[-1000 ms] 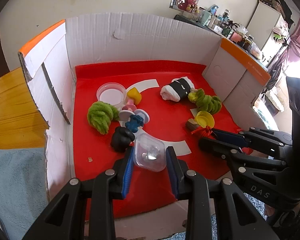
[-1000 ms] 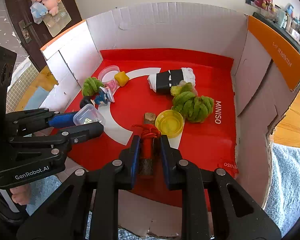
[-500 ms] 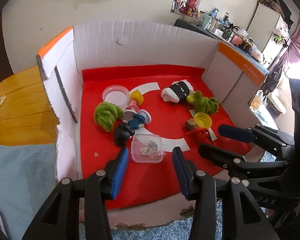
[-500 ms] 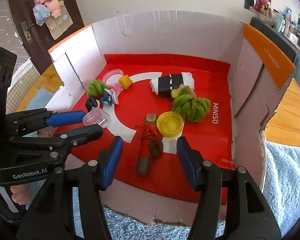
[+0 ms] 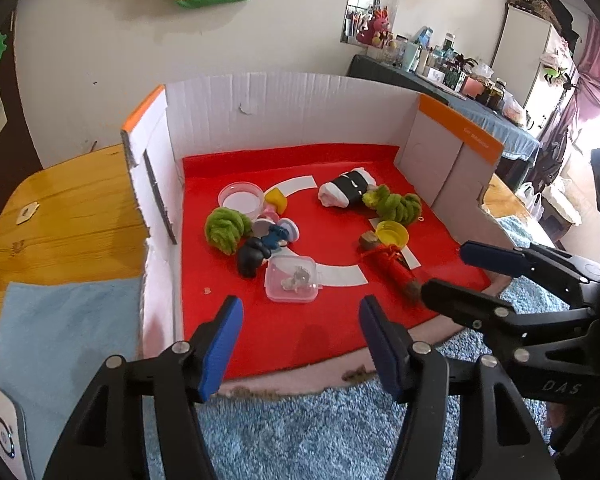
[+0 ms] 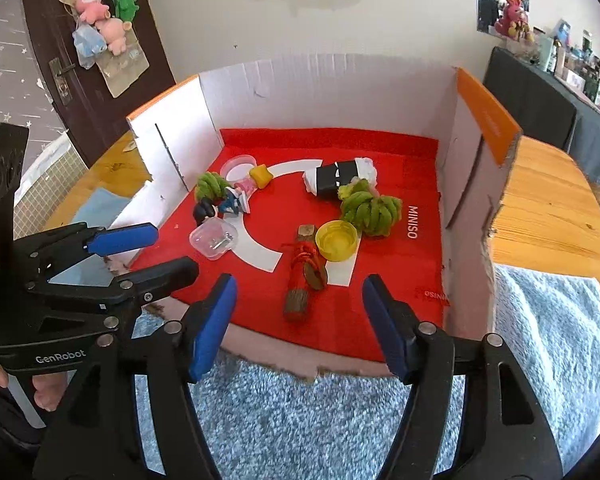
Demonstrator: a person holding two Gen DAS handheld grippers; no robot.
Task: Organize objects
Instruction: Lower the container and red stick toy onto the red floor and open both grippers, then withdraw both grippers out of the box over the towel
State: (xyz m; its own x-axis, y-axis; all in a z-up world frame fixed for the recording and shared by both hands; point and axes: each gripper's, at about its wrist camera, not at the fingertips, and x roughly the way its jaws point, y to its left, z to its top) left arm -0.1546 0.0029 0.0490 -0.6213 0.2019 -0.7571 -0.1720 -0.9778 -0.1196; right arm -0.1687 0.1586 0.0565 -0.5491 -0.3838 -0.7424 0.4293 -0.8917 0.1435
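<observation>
A clear plastic box [image 5: 294,280] [image 6: 216,238] lies on the red floor of the cardboard tray [image 5: 260,332], just ahead of my left gripper [image 5: 300,312]. Its jaws are opening, with nothing between them. A stick bundle wrapped in red cord [image 6: 302,280] [image 5: 392,270] lies in front of my right gripper [image 6: 300,286]. That gripper's jaws are opening too and hold nothing. Beside the bundle sits a yellow cap [image 6: 337,240], with a green plush knot [image 6: 372,208] and a black-and-white roll [image 6: 340,176] behind it.
At the tray's left are a green pom-pom [image 5: 224,228], a black lump [image 5: 252,260], a blue figure [image 5: 276,236], a clear round dish [image 5: 240,198] and a yellow block [image 5: 277,199]. White cardboard walls [image 5: 280,112] stand on three sides. A blue fluffy mat [image 6: 320,420] lies in front.
Both grippers let go and spread their jaws: the left released the clear box, the right the red-wrapped bundle. Both pulled back and up, out past the tray's front edge.
</observation>
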